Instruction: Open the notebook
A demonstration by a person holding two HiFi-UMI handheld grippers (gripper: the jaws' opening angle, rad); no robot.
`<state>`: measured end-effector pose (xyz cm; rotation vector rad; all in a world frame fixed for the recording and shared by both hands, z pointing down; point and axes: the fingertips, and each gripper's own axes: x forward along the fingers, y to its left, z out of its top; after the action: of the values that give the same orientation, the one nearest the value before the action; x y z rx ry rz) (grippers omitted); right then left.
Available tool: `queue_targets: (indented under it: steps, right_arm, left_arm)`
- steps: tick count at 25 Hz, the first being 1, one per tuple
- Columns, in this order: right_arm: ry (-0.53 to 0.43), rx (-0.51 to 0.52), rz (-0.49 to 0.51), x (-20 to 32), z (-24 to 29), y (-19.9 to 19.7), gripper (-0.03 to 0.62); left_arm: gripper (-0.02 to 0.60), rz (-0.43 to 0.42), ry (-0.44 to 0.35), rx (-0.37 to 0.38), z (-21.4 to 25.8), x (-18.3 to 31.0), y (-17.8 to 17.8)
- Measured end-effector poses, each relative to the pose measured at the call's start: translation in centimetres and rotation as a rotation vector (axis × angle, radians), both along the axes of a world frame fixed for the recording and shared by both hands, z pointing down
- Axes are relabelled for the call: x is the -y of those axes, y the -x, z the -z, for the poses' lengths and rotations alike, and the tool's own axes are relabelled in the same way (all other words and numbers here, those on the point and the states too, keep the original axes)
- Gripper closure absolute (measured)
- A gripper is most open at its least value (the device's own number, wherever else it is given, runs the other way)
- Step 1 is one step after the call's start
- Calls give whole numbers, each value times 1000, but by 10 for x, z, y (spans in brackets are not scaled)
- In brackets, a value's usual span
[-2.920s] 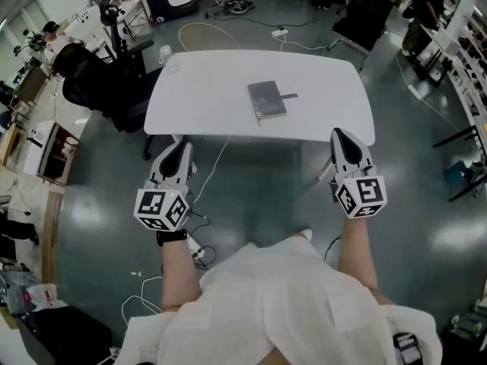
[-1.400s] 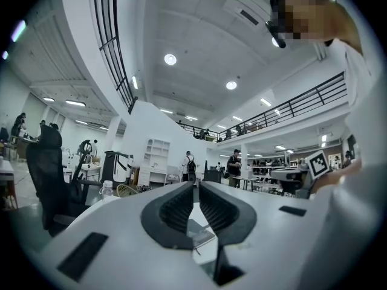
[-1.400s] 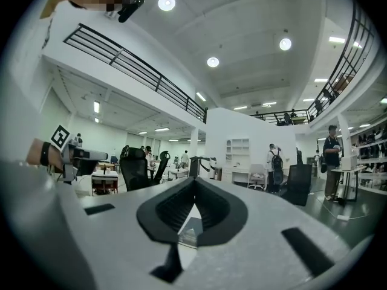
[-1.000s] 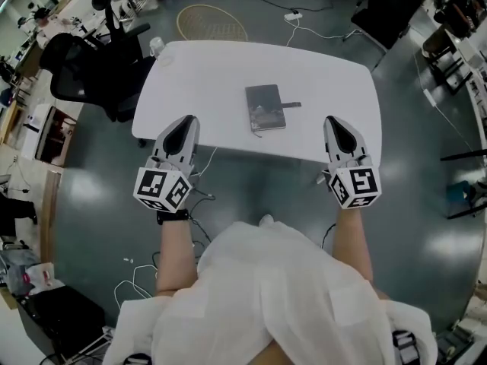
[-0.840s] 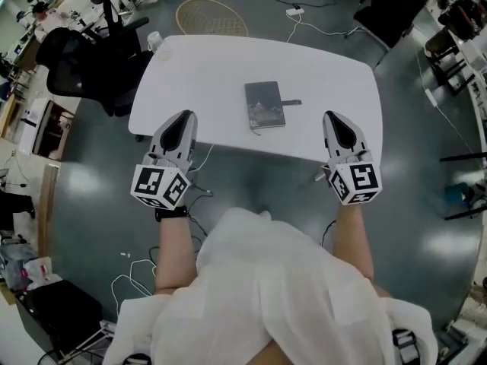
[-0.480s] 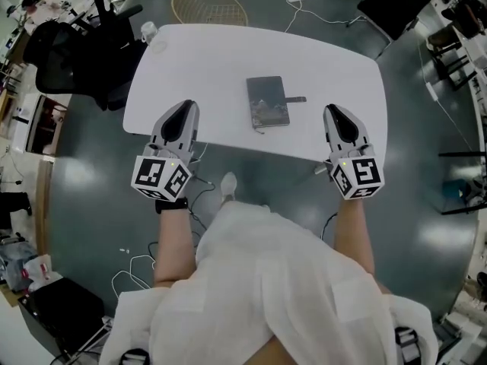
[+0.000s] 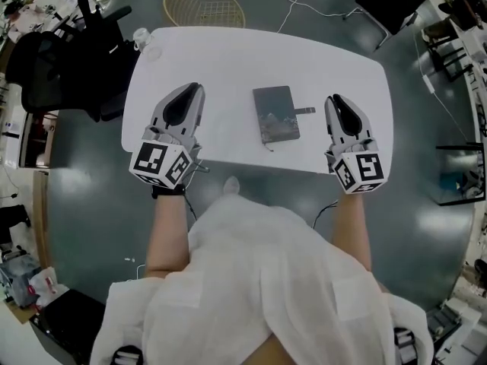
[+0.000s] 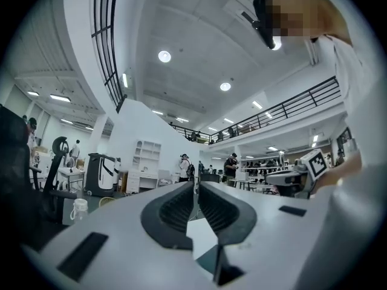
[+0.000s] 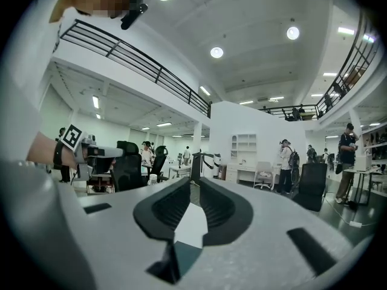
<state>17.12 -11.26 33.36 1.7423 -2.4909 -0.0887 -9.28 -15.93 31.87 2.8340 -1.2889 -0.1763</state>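
Grey-floored workshop hall seen from above, white table (image 7: pixel 228 59) right in front, black office chair (image 7: pixel 57 59) parked off its left end and a small pale cup (image 7: pixel 142 38) at the far left corner. Round woven hoop (image 7: pixel 204 4) lying on the floor beyond the table. Closed notebook (image 7: pixel 276 113) flat on the near half of the tabletop, dark cover up, little strap tab (image 7: pixel 306 111) poking out from its right edge – sitting between the two grippers, apart from both. Over the near left part of the table, the left gripper (image 7: pixel 193 88), nose pointing away from the person, marker cube (image 7: pixel 161 164) at the back by the wrist. Same deal for the right gripper (image 7: pixel 335 99) over the near right edge, near the notebook's strap side but not on it. Jaws pressed together on both – just a thin slit between the pads in each gripper view, nothing caught in there. Both gripper views aimed level across the hall rather than down at the table: ceiling lights, a railed balcony, people standing around desks far off, plus the other gripper's cube off to one side in each. Bare forearms and a white top filling the bottom of the head view
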Motion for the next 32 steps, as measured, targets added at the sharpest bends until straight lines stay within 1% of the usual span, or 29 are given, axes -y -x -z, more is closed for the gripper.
queue_targets:
  steps: [5, 9, 13, 16, 18, 21, 25, 28, 32]
  right_arm:
    - [15, 22, -33, 29, -13, 8, 543]
    - [33, 26, -59, 41, -32, 21, 537]
    - [59, 24, -74, 47, -46, 14, 536]
    - [86, 25, -85, 56, -59, 5, 536]
    - [107, 26, -86, 62, -70, 1, 534]
    - [147, 24, -70, 70, -85, -4, 533]
    - [193, 3, -42, 83, -109, -11, 533]
    - [230, -12, -21, 94, -135, -10, 531]
    - [283, -16, -16, 102, -165, -13, 526]
  left_arm:
    - [552, -29, -13, -20, -9, 36, 3]
    - [552, -70, 1, -24, -22, 49, 8]
    - [552, -89, 2, -31, -29, 61, 3]
    - [552, -61, 25, -15, -32, 74, 3]
    - [552, -48, 19, -26, -38, 83, 5]
    - [552, -20, 20, -33, -46, 92, 6]
    - [554, 26, 36, -20, -57, 101, 2]
    - [554, 56, 62, -16, -74, 107, 2]
    - [554, 80, 99, -31, -96, 109, -1]
